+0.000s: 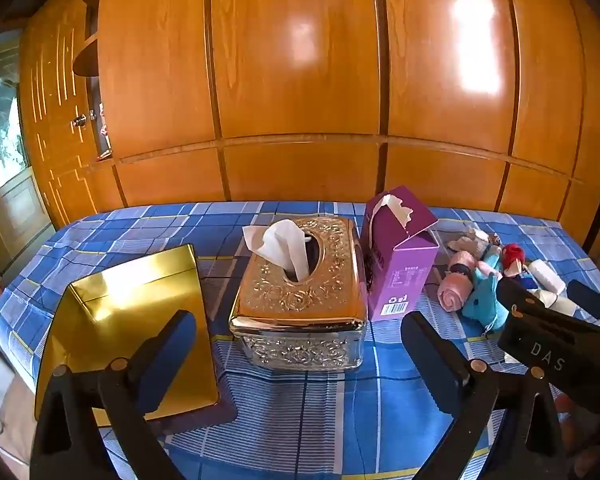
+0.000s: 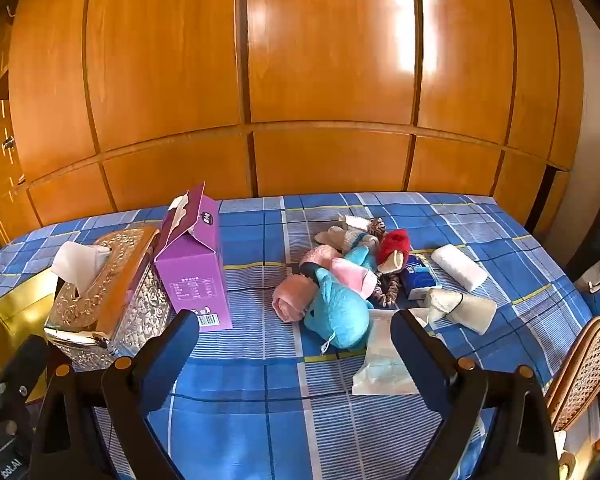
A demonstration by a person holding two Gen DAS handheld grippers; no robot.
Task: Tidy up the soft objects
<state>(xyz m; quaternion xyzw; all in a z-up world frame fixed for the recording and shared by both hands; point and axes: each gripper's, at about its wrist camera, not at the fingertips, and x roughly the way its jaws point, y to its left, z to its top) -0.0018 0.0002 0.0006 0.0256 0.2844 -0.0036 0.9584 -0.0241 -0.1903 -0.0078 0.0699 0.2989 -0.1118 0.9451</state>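
We find both grippers held above the near edge of a bed covered in a blue plaid sheet [image 2: 260,420], with the left gripper [image 1: 300,344] and the right gripper [image 2: 296,340] each showing fingers spread wide and nothing between them. On the body of the right gripper, as seen from the left wrist, we read the letters "DAS"; the rest is cut off. Toward the left edge we count one gold foil bag [image 1: 132,320], one embossed gold tissue box [image 1: 300,296] with a white tissue standing out of its slot, and one purple tissue carton [image 2: 196,268] touching it, bearing a barcode, a recycling mark and small print we cannot read. The soft objects lie heaped right of centre, nearer the far edge: one turquoise plush toy [image 2: 336,312], one rolled pink towel [image 2: 290,300], one red yarn-haired doll [image 2: 394,246], one blue tissue pack [image 2: 418,276], whose lettering is illegible, and two white rolled cloths [image 2: 460,268]. One flat clear packet [image 2: 380,368] lies nearest the right gripper.
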